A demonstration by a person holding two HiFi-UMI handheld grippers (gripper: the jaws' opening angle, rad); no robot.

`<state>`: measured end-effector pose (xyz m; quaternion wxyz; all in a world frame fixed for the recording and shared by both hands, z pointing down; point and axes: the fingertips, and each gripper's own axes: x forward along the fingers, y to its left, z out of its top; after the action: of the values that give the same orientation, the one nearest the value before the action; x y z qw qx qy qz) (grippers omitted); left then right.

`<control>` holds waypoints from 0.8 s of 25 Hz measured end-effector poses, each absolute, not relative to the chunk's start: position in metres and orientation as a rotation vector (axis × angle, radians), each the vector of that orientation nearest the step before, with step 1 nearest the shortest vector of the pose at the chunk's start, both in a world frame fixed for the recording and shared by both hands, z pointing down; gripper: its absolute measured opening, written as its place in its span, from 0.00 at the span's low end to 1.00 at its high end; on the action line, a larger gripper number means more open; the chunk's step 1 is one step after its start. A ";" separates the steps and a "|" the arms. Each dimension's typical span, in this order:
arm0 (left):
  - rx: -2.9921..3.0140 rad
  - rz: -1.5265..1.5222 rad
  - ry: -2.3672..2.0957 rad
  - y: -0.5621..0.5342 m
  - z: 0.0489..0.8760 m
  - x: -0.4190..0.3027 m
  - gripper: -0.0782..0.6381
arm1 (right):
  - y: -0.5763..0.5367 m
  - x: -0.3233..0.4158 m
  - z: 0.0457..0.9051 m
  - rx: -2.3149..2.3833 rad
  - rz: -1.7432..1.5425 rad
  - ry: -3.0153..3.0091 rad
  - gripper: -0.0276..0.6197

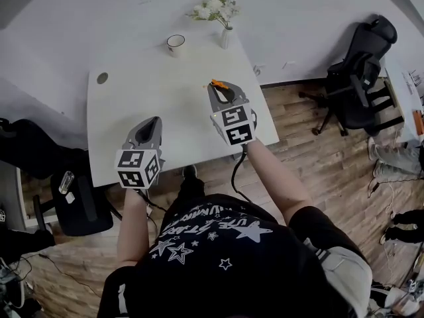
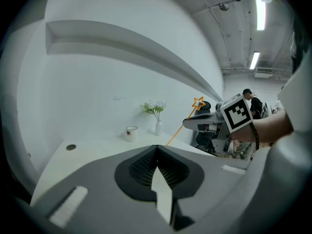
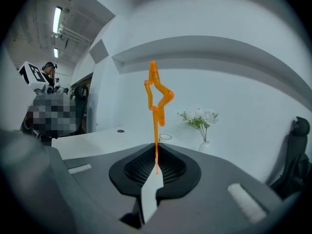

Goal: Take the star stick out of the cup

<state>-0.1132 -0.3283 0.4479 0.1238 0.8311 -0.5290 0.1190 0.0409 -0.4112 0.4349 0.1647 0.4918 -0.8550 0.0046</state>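
A thin orange star stick (image 3: 156,130) is held clamped in the right claw (image 3: 156,152). Its shaft is pinched between the two ribbed black pads, and the star end stands upright above the jaws. The stick is out of the cup and touches nothing else. In the head view this claw is seen over the right half of the white worktop (image 1: 132,98), towards the right edge, with the orange tip showing at its nose.

The white ceramic cup (image 1: 175,44) with a dark rim is seen standing upright at the far edge of the worktop, well apart from both claws. Just beside it, towards the far right corner, a small white vase (image 1: 226,37) with pale flowers (image 1: 215,10) is placed. A round grommet hole (image 1: 102,78) is set near the far left corner.

The left claw (image 2: 157,152) is seen with its jaws brought together and nothing between them. It is held over the near left part of the worktop, close to the near edge. From its own view, the star and the right claw are seen raised to the right.

A black office chair (image 1: 358,71) is parked on the wooden floor (image 1: 311,158) beyond the right edge.
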 end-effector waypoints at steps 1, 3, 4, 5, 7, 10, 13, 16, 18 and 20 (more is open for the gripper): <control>2.423 0.348 -1.542 -0.322 0.448 -0.111 0.11 | -0.404 0.042 0.436 1.397 0.017 -2.438 0.09; 2.423 0.345 -1.541 -0.308 0.448 -0.108 0.11 | -0.390 0.044 0.438 1.386 0.024 -2.441 0.09; 2.424 0.346 -1.541 -0.301 0.448 -0.106 0.11 | -0.382 0.045 0.440 1.380 0.027 -2.443 0.09; 2.423 0.349 -1.542 -0.295 0.448 -0.104 0.11 | -0.375 0.046 0.441 1.374 0.030 -2.444 0.09; 2.419 0.354 -1.540 -0.282 0.450 -0.102 0.11 | -0.361 0.047 0.444 1.362 0.037 -2.447 0.09; 2.415 0.353 -1.539 -0.265 0.452 -0.099 0.11 | -0.342 0.049 0.448 1.344 0.042 -2.448 0.09; 2.411 0.353 -1.541 -0.249 0.453 -0.095 0.11 | -0.325 0.053 0.452 1.334 0.051 -2.445 0.09; 2.405 0.356 -1.538 -0.235 0.457 -0.094 0.11 | -0.310 0.055 0.458 1.325 0.071 -2.441 0.09; 2.398 0.355 -1.540 -0.227 0.458 -0.095 0.11 | -0.302 0.056 0.459 1.321 0.076 -2.439 0.09; 2.392 0.349 -1.542 -0.221 0.459 -0.094 0.11 | -0.295 0.058 0.461 1.319 0.076 -2.434 0.09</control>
<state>-0.0942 -0.2208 0.4590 0.1368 0.8264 -0.5327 0.1204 0.0582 -0.2953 0.4608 0.1850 0.4680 -0.8637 0.0271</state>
